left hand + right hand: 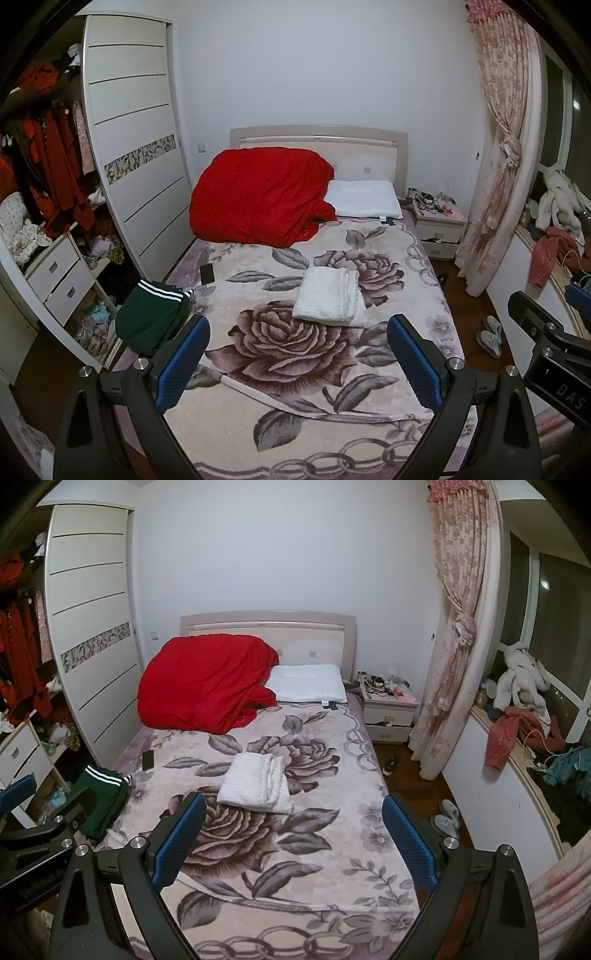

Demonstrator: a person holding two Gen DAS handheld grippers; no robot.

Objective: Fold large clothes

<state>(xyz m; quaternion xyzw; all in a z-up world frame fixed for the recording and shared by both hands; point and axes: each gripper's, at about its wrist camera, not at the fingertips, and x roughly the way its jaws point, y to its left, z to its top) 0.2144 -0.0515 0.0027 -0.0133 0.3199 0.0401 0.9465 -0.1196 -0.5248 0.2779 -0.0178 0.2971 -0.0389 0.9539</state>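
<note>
- Looking down the length of a bed point(221, 424) covered by a pale blanket with large rose prints, we hold both tools above its foot end.
- Our left gripper point(299, 360) has its blue fingers spread wide, grasping nothing.
- Our right gripper point(293, 840) is likewise spread wide and empty.
- A folded white towel point(330, 297) lies flat near the middle of the bed.
- A dark green garment point(151, 317) with white stripes lies bunched at the bed's left edge, partly hanging over it.
- A black phone point(207, 273) rests on the blanket just beyond the garment.
- A red quilt point(258, 195) is heaped at the head end, beside a white pillow point(364, 199).
- An open wardrobe point(129, 147) stands left; a nightstand point(439, 225) and pink curtain point(498, 147) stand right.
</note>
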